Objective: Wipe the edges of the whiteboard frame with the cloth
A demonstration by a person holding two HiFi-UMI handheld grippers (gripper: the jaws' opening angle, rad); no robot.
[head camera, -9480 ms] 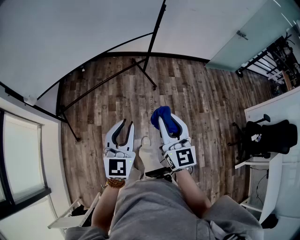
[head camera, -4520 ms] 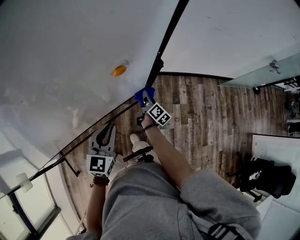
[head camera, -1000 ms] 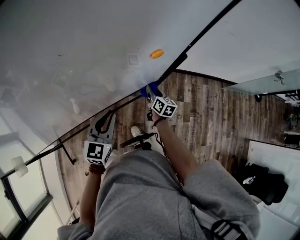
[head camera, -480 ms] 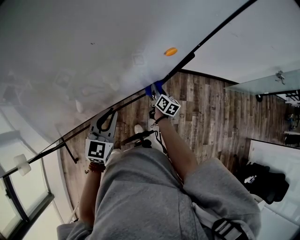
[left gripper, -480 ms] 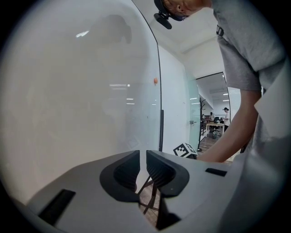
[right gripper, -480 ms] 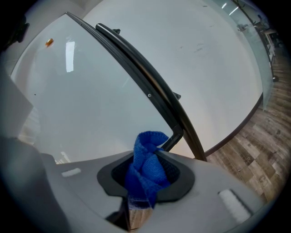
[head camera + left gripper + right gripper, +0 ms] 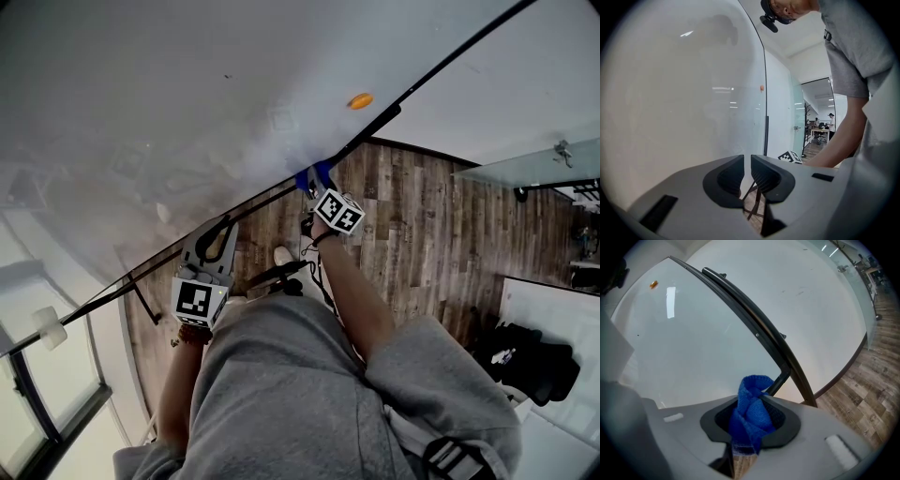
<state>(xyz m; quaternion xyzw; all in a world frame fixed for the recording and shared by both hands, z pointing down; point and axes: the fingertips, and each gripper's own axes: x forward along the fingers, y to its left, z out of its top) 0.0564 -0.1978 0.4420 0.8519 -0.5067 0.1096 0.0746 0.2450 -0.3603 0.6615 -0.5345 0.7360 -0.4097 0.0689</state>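
Note:
The whiteboard fills the upper left of the head view, and its black frame [image 7: 370, 131] runs diagonally across. My right gripper [image 7: 316, 187] is shut on a bunched blue cloth [image 7: 312, 178] and presses it against the frame near the lower corner. In the right gripper view the cloth [image 7: 752, 411] pokes out between the jaws of the right gripper [image 7: 752, 404], against the dark frame bar [image 7: 750, 319]. My left gripper [image 7: 223, 230] hangs lower left, off the board. It also shows in its own view [image 7: 747, 171], its jaws nearly closed on nothing.
An orange magnet [image 7: 359, 100] sticks to the board near the frame. The board's stand legs [image 7: 141, 300] rest on the wooden floor [image 7: 422, 225]. A black chair [image 7: 530, 361] and a white desk [image 7: 553, 300] stand at the right, a window at the lower left.
Since 9.5 s ago the right gripper has risen from over the floor to the frame. In the last second it slid the cloth slightly up and right along the frame. The left gripper stayed put.

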